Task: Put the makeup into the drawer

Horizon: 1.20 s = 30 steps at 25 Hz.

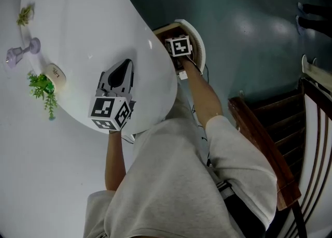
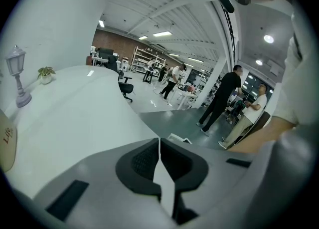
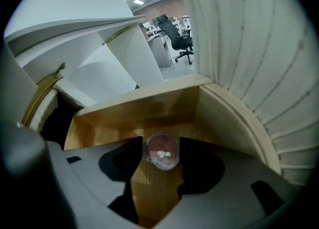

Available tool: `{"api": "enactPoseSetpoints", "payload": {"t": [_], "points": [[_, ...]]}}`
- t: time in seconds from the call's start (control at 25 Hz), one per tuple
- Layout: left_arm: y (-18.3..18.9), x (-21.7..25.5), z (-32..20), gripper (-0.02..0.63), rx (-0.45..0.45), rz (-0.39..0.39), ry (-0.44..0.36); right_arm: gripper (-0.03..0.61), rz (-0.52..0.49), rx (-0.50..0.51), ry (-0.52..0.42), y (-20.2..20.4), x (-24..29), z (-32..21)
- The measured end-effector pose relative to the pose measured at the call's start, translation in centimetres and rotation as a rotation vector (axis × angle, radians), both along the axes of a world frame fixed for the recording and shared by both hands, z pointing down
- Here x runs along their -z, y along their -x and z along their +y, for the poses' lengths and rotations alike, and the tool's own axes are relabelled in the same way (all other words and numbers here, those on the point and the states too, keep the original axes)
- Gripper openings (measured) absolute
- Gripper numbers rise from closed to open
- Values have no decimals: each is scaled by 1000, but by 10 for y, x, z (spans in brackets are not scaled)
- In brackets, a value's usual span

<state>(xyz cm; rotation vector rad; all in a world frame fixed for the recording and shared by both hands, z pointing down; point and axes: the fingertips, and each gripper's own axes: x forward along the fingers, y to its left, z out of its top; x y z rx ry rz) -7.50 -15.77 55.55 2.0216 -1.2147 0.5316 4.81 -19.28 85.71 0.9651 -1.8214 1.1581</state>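
A small round makeup compact (image 3: 162, 154) with a clear pinkish lid sits between the pads of my right gripper (image 3: 160, 155), which is shut on it. It hangs just above the wooden floor of the open drawer (image 3: 119, 130). In the head view the right gripper (image 1: 180, 50) reaches down into that drawer (image 1: 198, 42) at the white table's right edge, and its fingertips are hidden under the marker cube. My left gripper (image 1: 122, 74) hovers over the white tabletop (image 1: 88, 19) with its jaws shut and nothing in them; its dark pads (image 2: 144, 162) meet in the left gripper view.
On the table's left stand a small purple lamp figure (image 1: 22, 52), a round tin (image 1: 55, 73) and a green plant sprig (image 1: 41, 88). A wooden chair (image 1: 270, 143) stands to the right of the person. The drawer's curved white front (image 3: 239, 63) rises on the right.
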Motion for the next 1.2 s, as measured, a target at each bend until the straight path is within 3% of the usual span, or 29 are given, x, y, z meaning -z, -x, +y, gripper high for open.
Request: {"api": "enactPoseSetpoints", "payload": {"t": [0.28, 0.52, 0.68, 0.92, 1.2], "points": [[10, 4, 2, 17, 6, -23, -4, 235, 66, -4, 40, -11, -20, 9], [20, 9, 3, 17, 21, -36, -17, 239, 45, -54, 58, -10, -23, 10], [20, 14, 4, 17, 22, -37, -28, 319, -10, -111, 27, -8, -12, 0], [15, 22, 8, 17, 15, -33, -48, 290, -83, -172, 3, -11, 14, -6], [11, 37, 14, 17, 20, -26, -81, 267, -101, -117, -49, -14, 53, -9]]}}
